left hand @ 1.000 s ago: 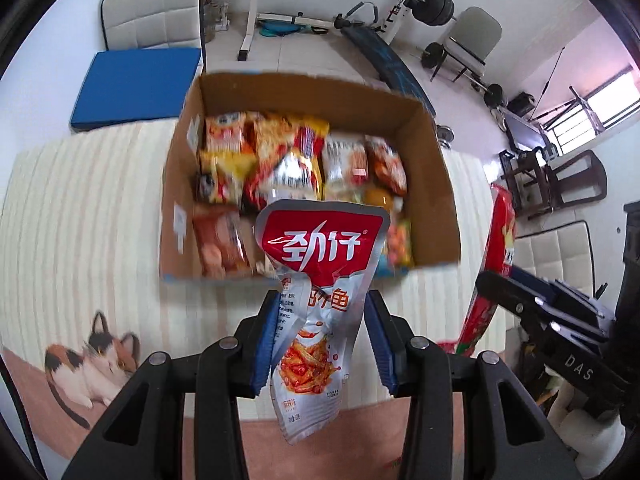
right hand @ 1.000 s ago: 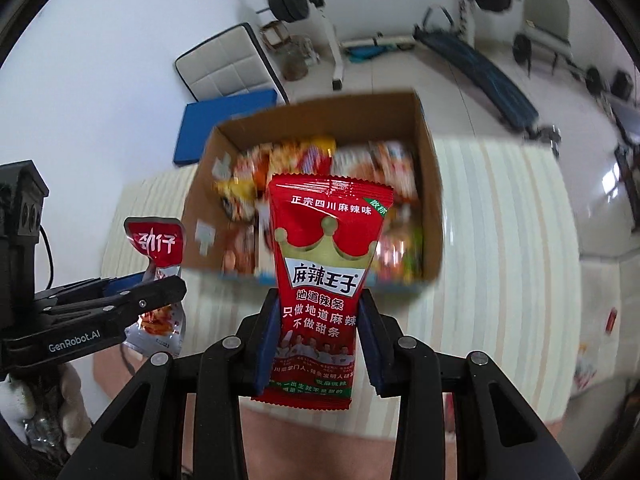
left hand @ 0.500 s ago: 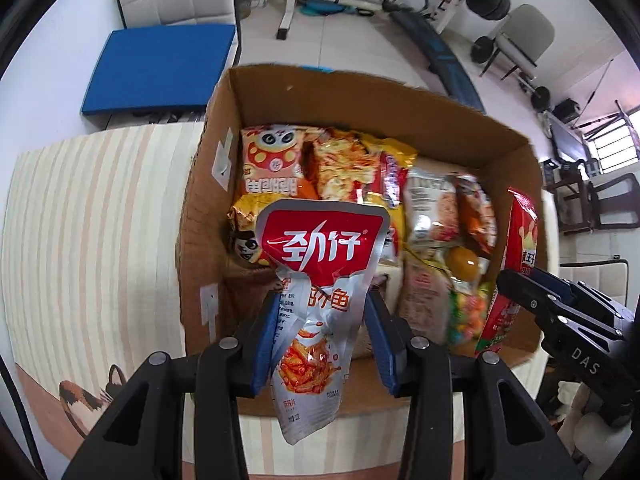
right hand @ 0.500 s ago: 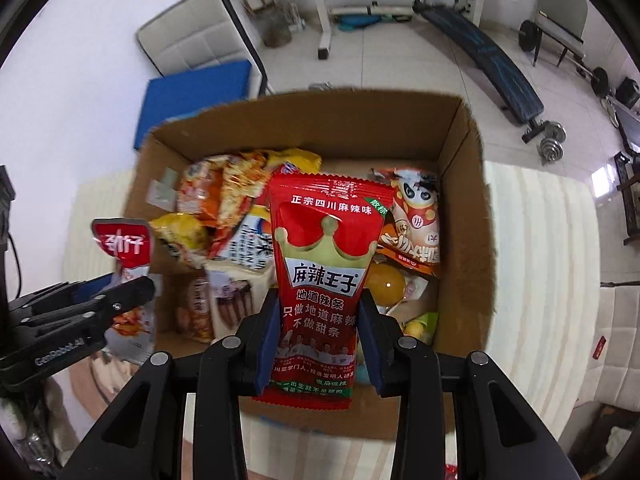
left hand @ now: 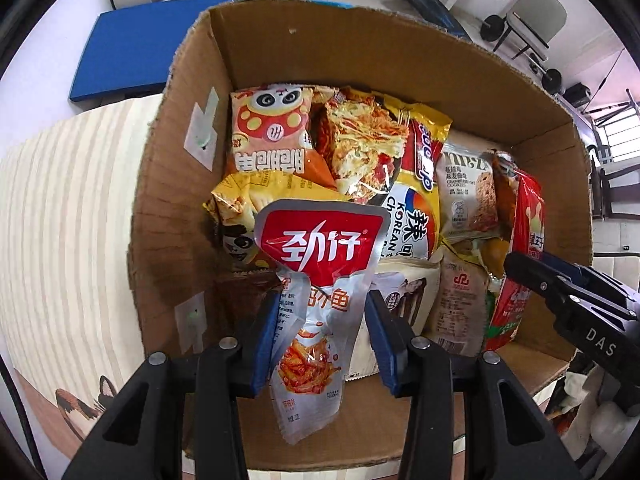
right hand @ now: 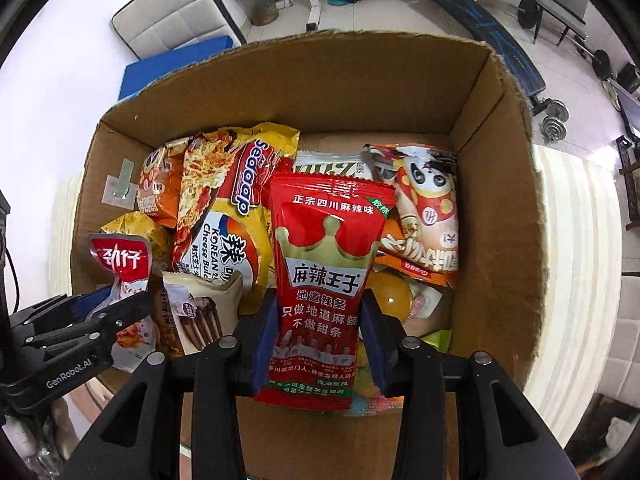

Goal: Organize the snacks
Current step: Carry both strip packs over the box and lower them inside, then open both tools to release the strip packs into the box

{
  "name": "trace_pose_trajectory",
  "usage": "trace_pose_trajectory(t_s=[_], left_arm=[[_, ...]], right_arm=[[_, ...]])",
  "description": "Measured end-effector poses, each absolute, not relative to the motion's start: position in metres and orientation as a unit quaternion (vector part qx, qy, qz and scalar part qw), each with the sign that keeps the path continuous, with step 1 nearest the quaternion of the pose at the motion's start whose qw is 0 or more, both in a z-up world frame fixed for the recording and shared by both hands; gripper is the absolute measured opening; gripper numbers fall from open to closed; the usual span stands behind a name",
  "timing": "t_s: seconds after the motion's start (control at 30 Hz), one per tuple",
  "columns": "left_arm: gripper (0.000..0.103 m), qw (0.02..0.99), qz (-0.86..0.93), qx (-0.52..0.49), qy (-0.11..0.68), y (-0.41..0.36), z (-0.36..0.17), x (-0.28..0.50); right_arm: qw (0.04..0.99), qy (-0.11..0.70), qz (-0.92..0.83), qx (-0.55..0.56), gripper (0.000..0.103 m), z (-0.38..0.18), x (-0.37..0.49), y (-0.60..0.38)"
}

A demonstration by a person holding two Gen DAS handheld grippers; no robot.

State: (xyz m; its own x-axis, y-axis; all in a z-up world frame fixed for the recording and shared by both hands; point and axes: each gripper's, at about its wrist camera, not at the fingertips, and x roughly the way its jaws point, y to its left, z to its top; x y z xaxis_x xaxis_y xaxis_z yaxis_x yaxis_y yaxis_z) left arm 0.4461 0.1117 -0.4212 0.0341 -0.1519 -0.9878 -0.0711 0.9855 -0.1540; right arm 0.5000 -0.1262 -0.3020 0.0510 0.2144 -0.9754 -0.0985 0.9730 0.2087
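Note:
My left gripper (left hand: 320,316) is shut on a silver and red fish snack packet (left hand: 316,280), held upright over the near left part of an open cardboard box (left hand: 360,52). My right gripper (right hand: 320,316) is shut on a red spicy strip packet (right hand: 324,280), held upright over the box's near right part (right hand: 500,200). The box holds several snack bags, among them a yellow Korean noodle bag (left hand: 408,208) and an orange panda bag (left hand: 272,132). The red packet shows at the right of the left wrist view (left hand: 528,216); the fish packet at the left of the right wrist view (right hand: 124,264).
The box stands on a cream striped tablecloth (left hand: 68,216) with a cat picture at its near left corner. Beyond the table are a blue mat (left hand: 132,44), a white padded chair (right hand: 176,16) and weight benches with dumbbells (right hand: 492,20) on the floor.
Both grippers have moved forward and down with their packets, from in front of the box to above its inside. The box now fills both views.

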Motion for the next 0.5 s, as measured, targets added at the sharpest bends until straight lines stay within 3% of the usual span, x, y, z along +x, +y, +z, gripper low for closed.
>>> trace_pose_trajectory(t_s=[0.1,0.2,0.33,0.5], left_arm=[[0.042,0.713,-0.021,-0.074,0.697,0.112,-0.42,0.446],[0.043,0.717,-0.017,-0.065,0.693,0.111,-0.417,0.448],[0.059,0.722,-0.013,-0.075,0.688,0.116,-0.412,0.449],[0.071,0.739,-0.007,-0.081,0.669,0.124,-0.398,0.447]], right_arm=[[0.722,0.683,0.107,0.037,0.049,-0.308,0.504,-0.124],[0.72,0.685,0.107,0.033,0.067,-0.307,0.505,-0.121],[0.727,0.677,0.108,0.036,0.089,-0.301,0.502,-0.119],[0.736,0.669,0.1,0.037,0.098,-0.295,0.495,-0.122]])
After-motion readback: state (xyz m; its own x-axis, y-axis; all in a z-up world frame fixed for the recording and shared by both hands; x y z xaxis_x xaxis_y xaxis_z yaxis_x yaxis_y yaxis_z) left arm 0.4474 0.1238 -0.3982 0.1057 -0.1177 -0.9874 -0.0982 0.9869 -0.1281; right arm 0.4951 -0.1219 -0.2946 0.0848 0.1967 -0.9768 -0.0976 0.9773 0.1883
